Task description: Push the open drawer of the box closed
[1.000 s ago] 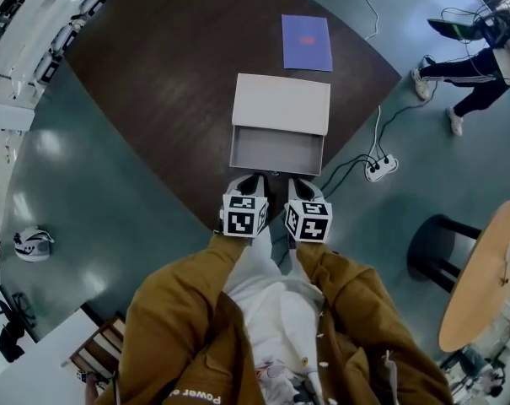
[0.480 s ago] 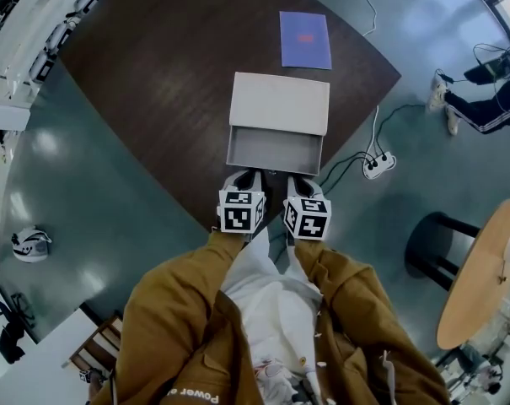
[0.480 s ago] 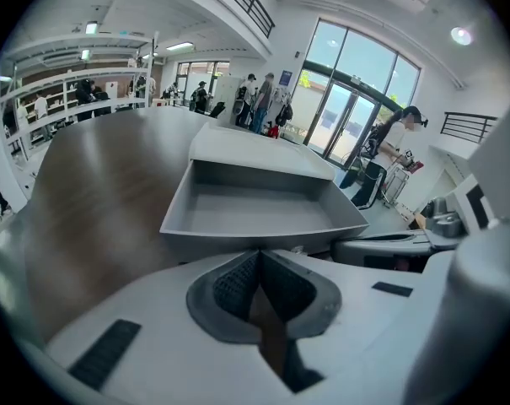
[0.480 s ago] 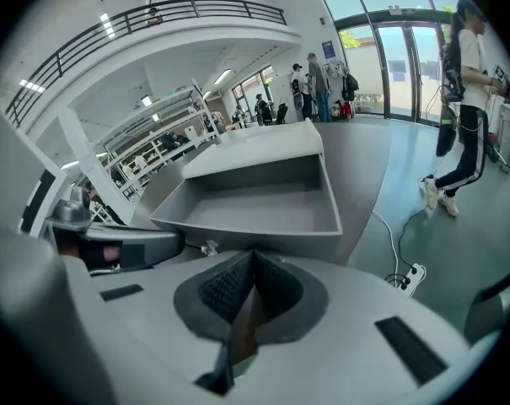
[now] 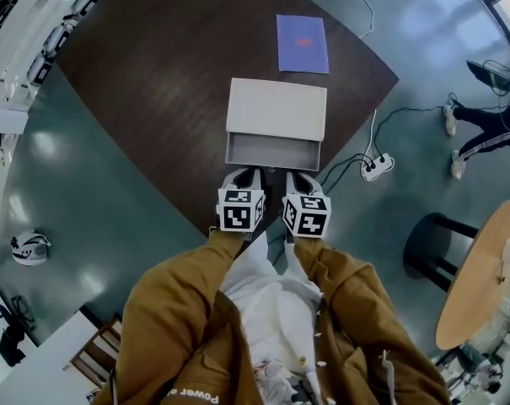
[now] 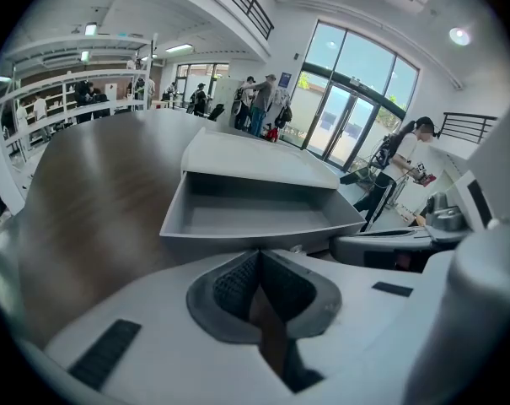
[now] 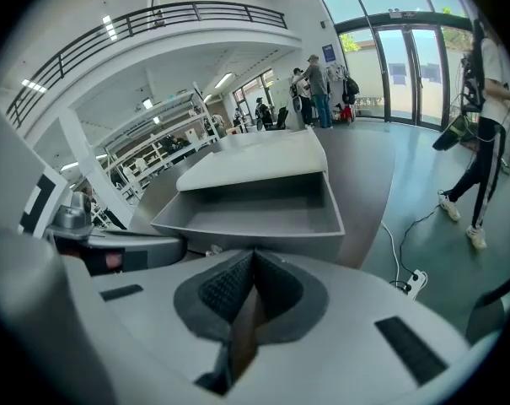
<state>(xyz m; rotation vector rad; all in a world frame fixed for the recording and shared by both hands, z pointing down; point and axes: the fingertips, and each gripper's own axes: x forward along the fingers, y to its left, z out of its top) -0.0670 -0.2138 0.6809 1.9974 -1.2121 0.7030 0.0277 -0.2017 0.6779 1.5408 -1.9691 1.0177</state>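
A pale grey box (image 5: 277, 108) lies on the dark wooden table (image 5: 153, 74), its open drawer (image 5: 273, 153) sticking out toward me and empty inside. My left gripper (image 5: 249, 175) and right gripper (image 5: 295, 178) sit side by side with their tips at the drawer's front wall, both shut with nothing held. From the left gripper view the drawer (image 6: 255, 218) fills the middle, just beyond my left gripper (image 6: 256, 264). In the right gripper view the drawer (image 7: 255, 213) stands just past my right gripper (image 7: 253, 264).
A purple booklet (image 5: 302, 44) lies on the table beyond the box. A white power strip (image 5: 378, 168) with cables rests on the floor at the right. A black stool (image 5: 436, 247) and a round wooden table (image 5: 482, 277) stand farther right. A person (image 5: 486, 133) walks at the far right.
The drawer has slid partway into the box, showing less of its inside. Both grippers have moved forward with it. The person at the right has walked on.
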